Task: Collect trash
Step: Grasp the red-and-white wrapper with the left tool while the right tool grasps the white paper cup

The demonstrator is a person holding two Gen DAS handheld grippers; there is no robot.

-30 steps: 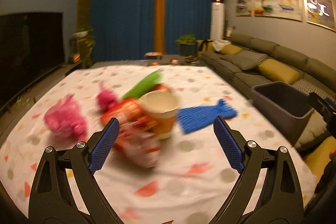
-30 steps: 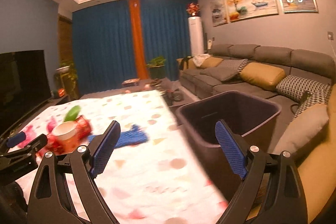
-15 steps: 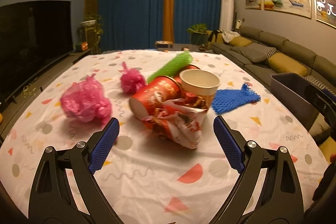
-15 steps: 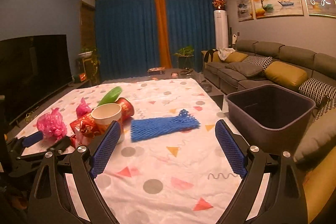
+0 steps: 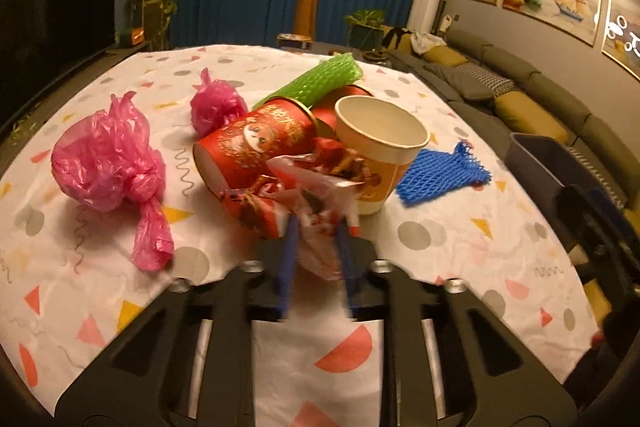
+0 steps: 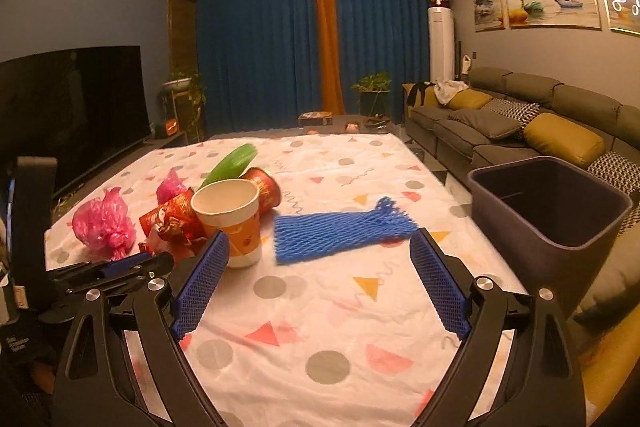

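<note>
Trash lies on the table. My left gripper (image 5: 316, 247) is shut on a crumpled red-and-white wrapper (image 5: 308, 203) at the front of the pile. Behind it lie a red cup on its side (image 5: 256, 147), an upright paper cup (image 5: 380, 151), a green foam net (image 5: 316, 81) and two pink plastic bags (image 5: 106, 159) (image 5: 216, 103). A blue foam net (image 6: 340, 227) lies to the right, just ahead of my open, empty right gripper (image 6: 320, 271). The dark bin (image 6: 548, 203) stands off the table's right edge.
The table wears a white cloth with coloured shapes (image 6: 320, 327). A grey sofa with yellow cushions (image 6: 520, 123) runs along the right wall behind the bin. A television (image 6: 72, 99) stands at the left. My left gripper shows in the right wrist view (image 6: 120, 267).
My left gripper moved forward and closed on the crumpled wrapper. My right gripper swung left and lowered toward the blue foam net, still open.
</note>
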